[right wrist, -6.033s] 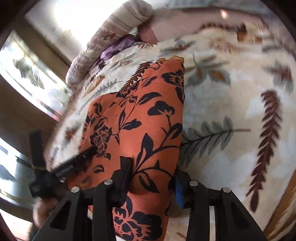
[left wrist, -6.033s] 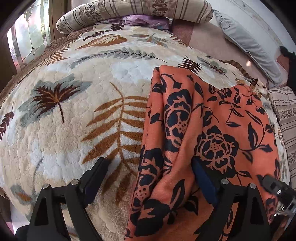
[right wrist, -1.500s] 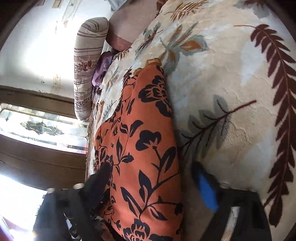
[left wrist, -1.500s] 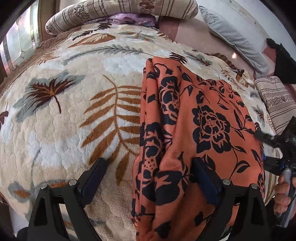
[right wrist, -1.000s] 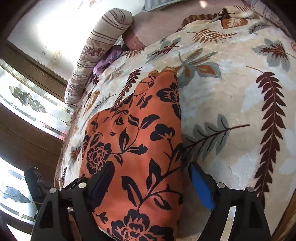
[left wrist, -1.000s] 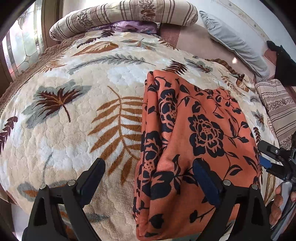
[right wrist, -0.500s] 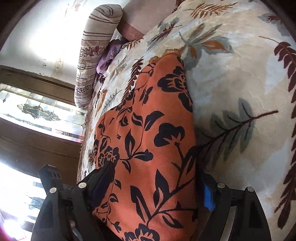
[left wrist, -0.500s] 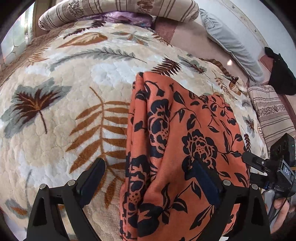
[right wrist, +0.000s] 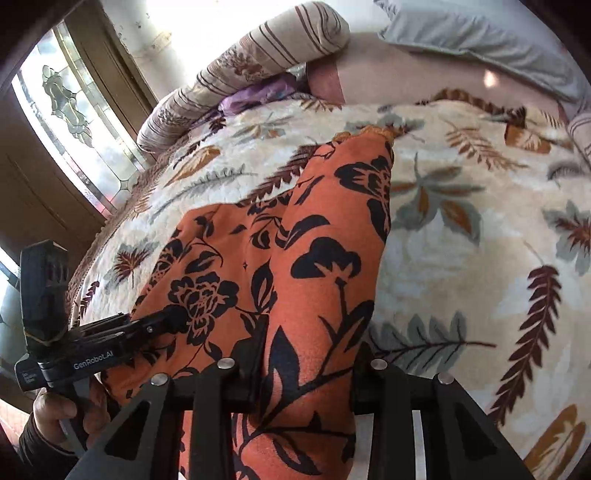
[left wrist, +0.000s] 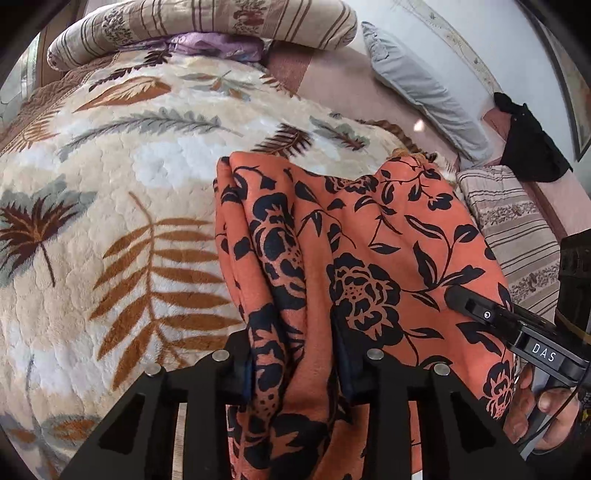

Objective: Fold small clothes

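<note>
An orange garment with a black flower print [left wrist: 369, 240] lies folded lengthwise on the bed. My left gripper [left wrist: 293, 363] is at its near left corner. The jaws are closing and the pads pinch a bunched fold of the cloth. My right gripper [right wrist: 308, 362] is at the near right corner of the same garment [right wrist: 314, 240]. Its jaws are also closing, with a thick fold squeezed between them. One right finger [left wrist: 465, 299] lies on the cloth in the left wrist view, with a hand below it. The near hem is hidden behind both sets of fingers.
A cream blanket with leaf print [left wrist: 110, 221] covers the bed. At the head lie a striped bolster [left wrist: 203, 22], a purple cloth [left wrist: 214, 42] and a grey pillow [left wrist: 424, 96]. A striped folded blanket [left wrist: 517, 229] and a black item [left wrist: 528, 136] lie right. A window [right wrist: 74, 110] stands left.
Both grippers stood wide open around the garment's near corners. Now both have narrowed onto the cloth, which bunches between the pads. The right wrist has rolled and risen slightly.
</note>
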The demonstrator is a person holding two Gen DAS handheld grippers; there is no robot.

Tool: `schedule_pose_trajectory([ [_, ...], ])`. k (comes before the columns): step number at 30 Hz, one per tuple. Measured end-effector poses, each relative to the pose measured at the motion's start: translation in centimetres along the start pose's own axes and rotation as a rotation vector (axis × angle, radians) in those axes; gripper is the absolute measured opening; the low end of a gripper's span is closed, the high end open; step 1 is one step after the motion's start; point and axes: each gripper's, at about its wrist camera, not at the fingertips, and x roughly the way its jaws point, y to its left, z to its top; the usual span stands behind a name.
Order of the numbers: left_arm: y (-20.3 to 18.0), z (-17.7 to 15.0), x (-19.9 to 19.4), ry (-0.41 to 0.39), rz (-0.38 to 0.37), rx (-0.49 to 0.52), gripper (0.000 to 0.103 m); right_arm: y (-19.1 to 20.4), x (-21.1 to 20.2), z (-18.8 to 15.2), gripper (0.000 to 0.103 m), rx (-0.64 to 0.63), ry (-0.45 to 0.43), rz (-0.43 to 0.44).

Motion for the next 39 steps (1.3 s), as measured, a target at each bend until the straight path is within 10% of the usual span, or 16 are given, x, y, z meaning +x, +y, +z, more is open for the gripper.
schedule_pose_trajectory([
  [7,-7.5,5.1,1.5,-0.086,-0.041,0.065,0.043,-6.9,-5.3,4.1,0.035,0.077,-0.129,-0.004],
  [10,-7.8,5.9,7.1,0.033,0.106,0.032,0.083,-13.6,-1.9,4.3,0.060,0.259,-0.024,0.023],
  [14,-5.0,3.3,9.3,0.114,0.173,-0.041,0.084,-17.3,-0.7,0.5,0.067,0.378,-0.015,-0.108],
  [22,-7.0,1.1,3.9,-0.032,0.237,0.087,0.084,-11.8,-7.1,-2.6,0.081,0.294,-0.245,0.101],
  [24,-6.4,0.4,7.2,0.071,0.310,0.119,0.086,-11.4,-5.3,-3.3,0.102,0.300,-0.208,0.168],
  [26,-5.3,-0.3,8.0,0.087,0.290,0.070,0.088,-12.8,-0.3,-4.2,0.100,0.378,-0.007,0.141],
  [34,-5.5,-0.1,7.2,0.073,0.304,0.094,0.089,-12.7,-3.8,2.3,0.099,0.389,-0.161,0.169],
  [39,-5.3,-0.1,7.4,0.077,0.289,0.083,0.092,-19.0,5.3,4.7,0.102,0.596,0.024,0.186],
])
